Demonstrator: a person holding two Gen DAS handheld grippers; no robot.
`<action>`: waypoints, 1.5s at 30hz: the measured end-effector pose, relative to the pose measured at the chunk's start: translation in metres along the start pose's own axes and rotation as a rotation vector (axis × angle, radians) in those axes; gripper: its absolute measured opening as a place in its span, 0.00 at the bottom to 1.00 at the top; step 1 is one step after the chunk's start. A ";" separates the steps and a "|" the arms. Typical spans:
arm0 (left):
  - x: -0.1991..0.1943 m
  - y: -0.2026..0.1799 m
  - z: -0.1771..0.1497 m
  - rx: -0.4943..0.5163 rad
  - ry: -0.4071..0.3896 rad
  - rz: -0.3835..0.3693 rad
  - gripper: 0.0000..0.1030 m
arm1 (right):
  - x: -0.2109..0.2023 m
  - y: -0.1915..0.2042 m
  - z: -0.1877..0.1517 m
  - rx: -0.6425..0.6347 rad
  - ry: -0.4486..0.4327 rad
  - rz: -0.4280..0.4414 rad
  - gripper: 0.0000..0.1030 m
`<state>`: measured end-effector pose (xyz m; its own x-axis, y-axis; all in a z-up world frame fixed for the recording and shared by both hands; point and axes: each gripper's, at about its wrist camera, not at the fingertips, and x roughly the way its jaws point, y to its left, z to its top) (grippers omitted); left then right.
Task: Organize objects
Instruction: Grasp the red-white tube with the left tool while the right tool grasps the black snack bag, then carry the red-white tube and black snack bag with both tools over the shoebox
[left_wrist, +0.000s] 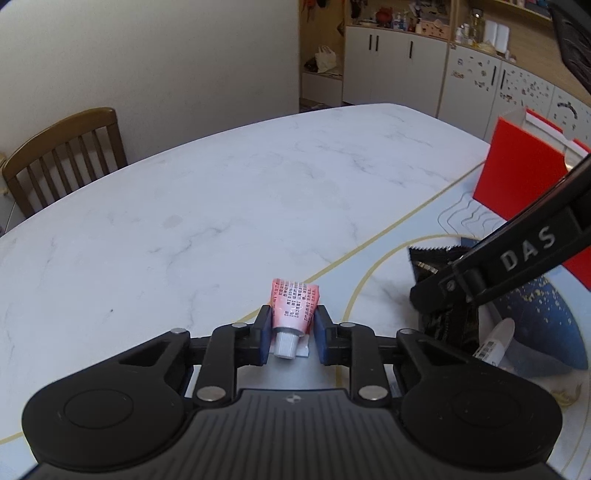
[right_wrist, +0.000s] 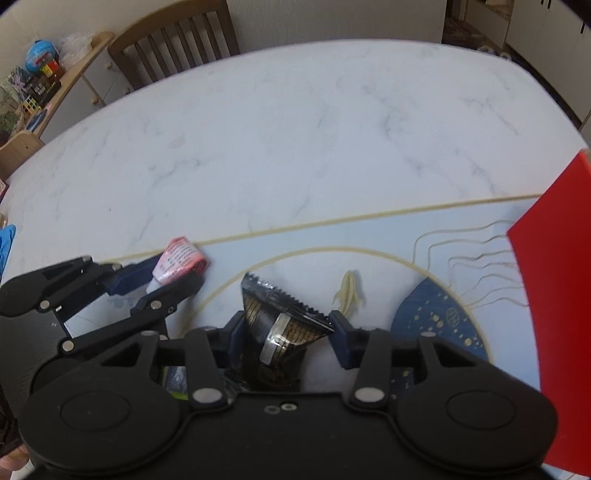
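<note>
Small pink plastic tube (left_wrist: 294, 309): we're gripping it with the left fingers (left_wrist: 266, 332); right fingers (right_wrist: 340, 341) are clenching a crinkled black foil packet (right_wrist: 277, 325) on the marble worktop (left_wrist: 207, 206).

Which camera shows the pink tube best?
The left wrist view. There the pink tube sits centred between the left gripper pads, white cap toward the camera, print visible. The right wrist view shows it only at the left, smaller and blurred, partly hidden by that gripper.
</note>
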<state>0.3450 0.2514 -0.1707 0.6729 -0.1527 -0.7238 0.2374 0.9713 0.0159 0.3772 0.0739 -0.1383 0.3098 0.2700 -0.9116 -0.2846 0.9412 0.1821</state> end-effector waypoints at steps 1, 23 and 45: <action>-0.001 0.001 0.001 -0.007 0.002 0.000 0.22 | -0.003 -0.001 0.001 0.001 -0.012 0.001 0.43; -0.091 -0.035 0.031 -0.079 -0.014 -0.041 0.22 | -0.110 -0.042 -0.009 -0.017 -0.078 0.095 0.43; -0.128 -0.172 0.073 -0.039 -0.009 -0.161 0.22 | -0.197 -0.143 -0.036 -0.091 -0.123 0.152 0.43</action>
<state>0.2693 0.0909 -0.0297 0.6344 -0.3083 -0.7089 0.3152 0.9405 -0.1270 0.3238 -0.1213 0.0023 0.3642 0.4354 -0.8233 -0.4154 0.8671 0.2748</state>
